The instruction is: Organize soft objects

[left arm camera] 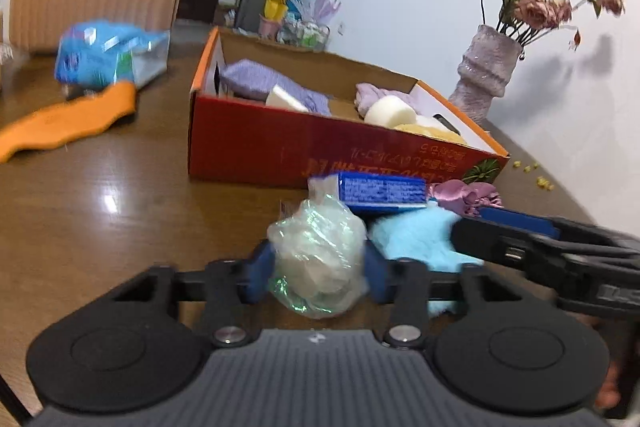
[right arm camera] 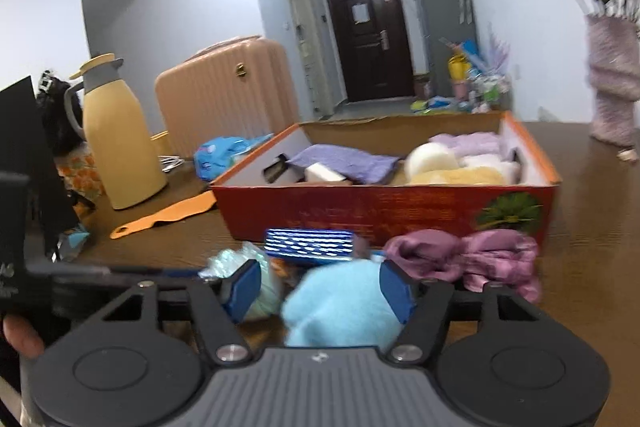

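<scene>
My left gripper (left arm camera: 318,275) is shut on a clear plastic-wrapped bundle (left arm camera: 320,259) on the wooden table (left arm camera: 120,207), with a blue pad against each side. A fluffy light-blue soft thing (right arm camera: 340,303) lies between the pads of my right gripper (right arm camera: 320,291), which is open; only the right pad touches it. Behind them lie a small blue carton (left arm camera: 380,189) and a crumpled mauve satin cloth (right arm camera: 480,259). The red cardboard box (right arm camera: 360,211) beyond holds a purple cloth, white sponges and a yellow fluffy piece.
A vase of dried flowers (left arm camera: 484,75) stands right of the box near the wall. An orange strip (left arm camera: 68,123) and a blue packet (left arm camera: 104,55) lie to the left. A yellow jug (right arm camera: 116,139) stands far left, and a pink suitcase (right arm camera: 224,91) is behind it.
</scene>
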Demonstrator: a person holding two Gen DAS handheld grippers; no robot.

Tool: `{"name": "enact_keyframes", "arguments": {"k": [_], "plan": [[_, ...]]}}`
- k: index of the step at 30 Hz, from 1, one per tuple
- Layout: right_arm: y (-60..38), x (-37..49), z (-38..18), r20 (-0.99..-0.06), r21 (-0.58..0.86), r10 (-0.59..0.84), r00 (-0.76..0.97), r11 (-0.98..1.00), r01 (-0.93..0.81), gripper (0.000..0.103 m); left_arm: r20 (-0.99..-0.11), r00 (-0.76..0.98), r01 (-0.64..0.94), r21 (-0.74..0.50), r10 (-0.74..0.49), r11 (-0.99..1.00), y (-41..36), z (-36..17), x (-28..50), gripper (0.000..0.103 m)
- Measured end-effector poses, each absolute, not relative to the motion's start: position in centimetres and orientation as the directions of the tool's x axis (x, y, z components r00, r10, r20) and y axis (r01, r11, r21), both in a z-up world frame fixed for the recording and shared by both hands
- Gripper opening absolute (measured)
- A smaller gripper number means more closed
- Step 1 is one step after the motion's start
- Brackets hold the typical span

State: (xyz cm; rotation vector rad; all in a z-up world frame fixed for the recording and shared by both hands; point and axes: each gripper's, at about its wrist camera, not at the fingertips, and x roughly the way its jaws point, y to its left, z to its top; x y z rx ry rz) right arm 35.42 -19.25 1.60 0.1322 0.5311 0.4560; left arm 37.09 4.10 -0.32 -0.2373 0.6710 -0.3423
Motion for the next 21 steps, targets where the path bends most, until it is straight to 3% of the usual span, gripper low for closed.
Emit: {"name": "enact_keyframes", "arguments": {"k": [2, 9, 14, 21], "plan": [[-18.2, 36.9, 1.1, -0.466, 0.266, 0.483, 0.741, 0.876, -0.403, 0.061, -0.533, 0.726, 0.259, -0.374, -0.435, 0.891, 4.7, 0.0, 36.7, 0.035], [-16.9, 38.5, -0.2, -0.447, 0.339, 0.535, 0.717, 0.843, -0.417, 0.049, -0.552, 0.731, 0.217, -0.368, -0.4, 0.904, 5.4, -0.1, 37.0, 0.035], [-17.0, 37.1, 0.2, -0.475, 0.148, 0.349, 0.808, 0.937, -0.317, 0.051, -0.556, 0.747, 0.212, -0.32, -0.364, 0.923, 4.9, 0.1, 36.6, 0.035], [-17.7, 36.7, -0.6, -0.529, 0.156, 0.32, 0.786, 0.947, -0.281, 0.056, -0.563, 0.759, 0.182, -0.3, -0.328, 0.937, 5.1, 0.0, 36.7, 0.036]]}}
